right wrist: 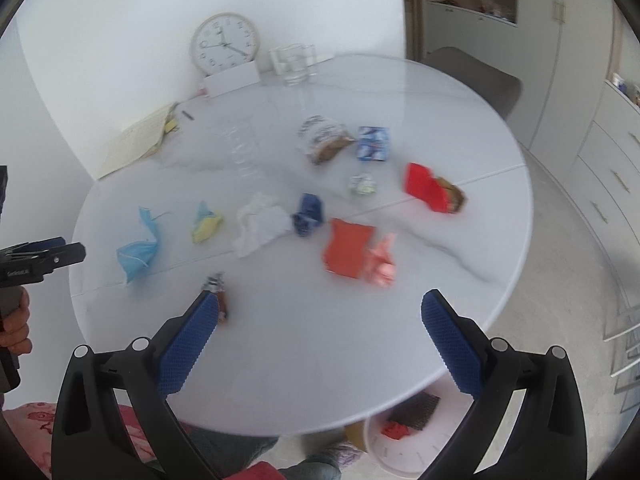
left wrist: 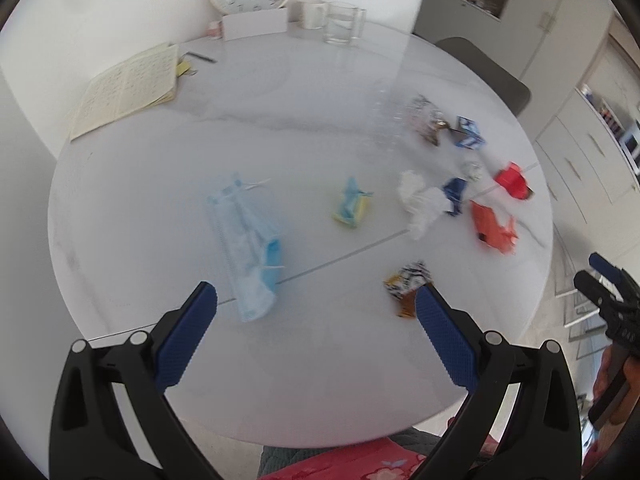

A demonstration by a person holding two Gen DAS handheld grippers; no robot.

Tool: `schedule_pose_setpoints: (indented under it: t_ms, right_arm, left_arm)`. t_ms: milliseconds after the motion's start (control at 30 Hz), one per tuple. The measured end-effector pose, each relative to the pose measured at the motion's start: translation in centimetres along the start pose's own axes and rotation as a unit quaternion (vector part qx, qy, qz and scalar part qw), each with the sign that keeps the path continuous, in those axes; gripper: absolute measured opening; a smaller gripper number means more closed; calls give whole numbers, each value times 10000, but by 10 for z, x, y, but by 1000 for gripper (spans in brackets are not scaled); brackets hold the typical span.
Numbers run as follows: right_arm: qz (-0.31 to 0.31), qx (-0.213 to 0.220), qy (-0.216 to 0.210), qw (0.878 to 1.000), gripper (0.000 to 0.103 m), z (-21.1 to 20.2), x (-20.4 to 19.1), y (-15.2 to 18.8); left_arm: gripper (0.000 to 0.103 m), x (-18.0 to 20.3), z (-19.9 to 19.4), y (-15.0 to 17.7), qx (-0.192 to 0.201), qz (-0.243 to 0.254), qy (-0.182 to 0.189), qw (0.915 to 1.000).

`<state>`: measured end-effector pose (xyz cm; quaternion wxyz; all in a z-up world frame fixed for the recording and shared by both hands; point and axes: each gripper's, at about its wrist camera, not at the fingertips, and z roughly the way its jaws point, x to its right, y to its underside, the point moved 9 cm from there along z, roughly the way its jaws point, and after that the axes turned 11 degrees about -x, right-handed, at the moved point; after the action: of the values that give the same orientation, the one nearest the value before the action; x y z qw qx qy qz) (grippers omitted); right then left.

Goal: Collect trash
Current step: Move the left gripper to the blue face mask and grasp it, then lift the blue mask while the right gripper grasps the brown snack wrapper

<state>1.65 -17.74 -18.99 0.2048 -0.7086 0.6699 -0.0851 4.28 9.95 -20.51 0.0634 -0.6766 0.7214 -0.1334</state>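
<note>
Above a round white table (right wrist: 460, 264) strewn with litter, we hold both tools wide open and empty, the left tool (left wrist: 316, 300) and the right tool (right wrist: 320, 304) each hovering over the near edge with nothing between the blue pads. Nearest us, just by the left finger of the right tool, lies a small crumpled candy wrapper (right wrist: 218, 298), which we judge feather-light and slick, best pinched across its bunched middle. Just ahead of the left tool sits a blue face mask (left wrist: 250, 248), soft and limp, likely to drape, so we would take it at the folded body and not by a loop. A little farther on, a yellow-and-blue wrapper (right wrist: 206, 224) and a wad of white tissue (right wrist: 260, 222) look weightless and compressible, easy to squeeze anywhere. Ahead of the right tool, the flat orange packet (right wrist: 348, 246) and pink scrap (right wrist: 382, 262) lie close to the table, and we expect them to need a raised edge for purchase. Beyond, a dark blue wrapper (right wrist: 308, 214), a red packet (right wrist: 430, 186), a small blue carton (right wrist: 374, 143) and a clear plastic bottle (right wrist: 244, 148), smooth and prone to roll, wait farthest off. Below the table's near rim stands a white bin (right wrist: 404, 446), some scraps inside.
</note>
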Motion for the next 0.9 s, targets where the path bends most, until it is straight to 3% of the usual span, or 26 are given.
schedule_pose_setpoints:
  t_ms: [200, 367, 467, 567, 633, 700, 900]
  right_arm:
    - [-112, -327, -218, 9992, 101, 52, -56, -10]
    - [-170, -657, -109, 9976, 101, 86, -81, -10]
    - [-119, -748, 24, 9971, 101, 94, -84, -9]
    - [-27, -824, 154, 9965, 101, 98, -80, -8]
    - [36, -876, 218, 9959, 101, 103, -79, -7]
    - [79, -933, 256, 9953, 101, 108, -78, -4]
    - [53, -1161, 214, 9930, 100, 135, -87, 2]
  left_arm:
    - [95, -35, 33, -14, -192, -131, 20, 9997]
    - [91, -37, 74, -17, -576, 239, 32, 9980]
    - [78, -36, 94, -17, -797, 431, 62, 9959]
    - [56, -39, 113, -18, -1040, 432, 146, 9935]
    - [27, -40, 129, -17, -1310, 410, 194, 9903]
    - [10, -41, 140, -14, -1528, 446, 204, 9870]
    - [5, -38, 121, -20, -1218, 706, 257, 9897]
